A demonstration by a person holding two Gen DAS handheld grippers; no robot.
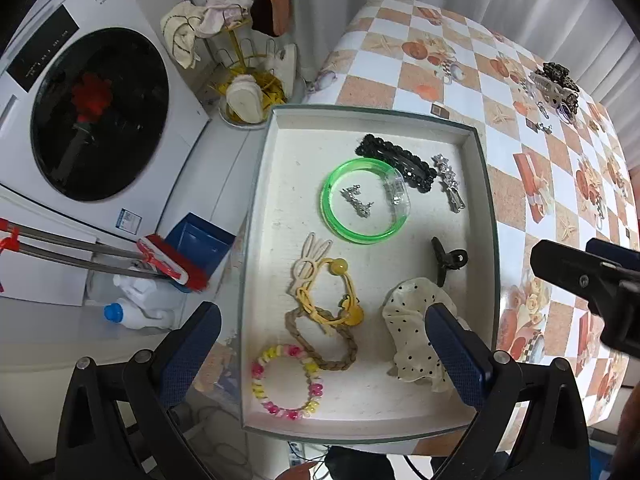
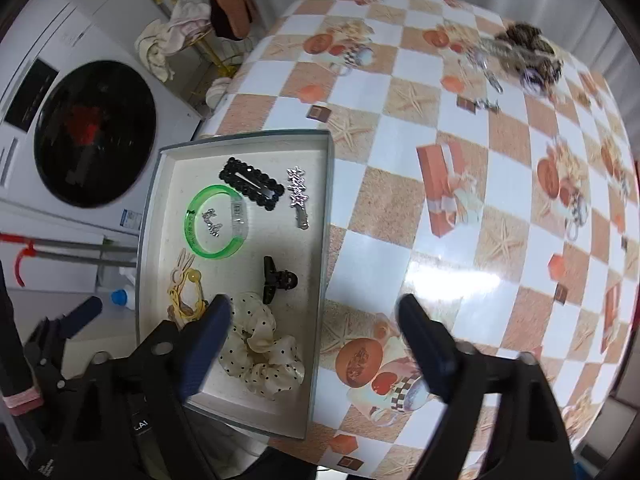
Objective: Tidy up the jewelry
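A shallow white tray [image 1: 276, 152] [image 2: 324, 200] sits at the table's left edge. It holds a green bangle [image 1: 338, 224] [image 2: 192, 236], a black clip [image 1: 396, 160] [image 2: 250, 182], a silver hairpin [image 1: 450, 180] [image 2: 298, 196], a black claw clip [image 1: 446, 260] [image 2: 276, 278], a polka-dot scrunchie [image 1: 408, 320] [image 2: 260, 356], a yellow hair tie [image 1: 340, 292] and a pink-yellow coil band [image 1: 286, 380]. More jewelry [image 1: 554, 88] [image 2: 520, 56] lies piled at the far right. My left gripper [image 1: 324, 352] is open above the tray's near end. My right gripper [image 2: 316, 340] is open over the tray's right rim.
The table has a checkered orange and white cloth [image 2: 460, 160]. A washing machine [image 1: 96, 112] stands at the left, with a yellow rack of cloths [image 1: 240, 60], a broom and dustpan [image 1: 176, 260] and a white bottle [image 1: 132, 312] on the floor.
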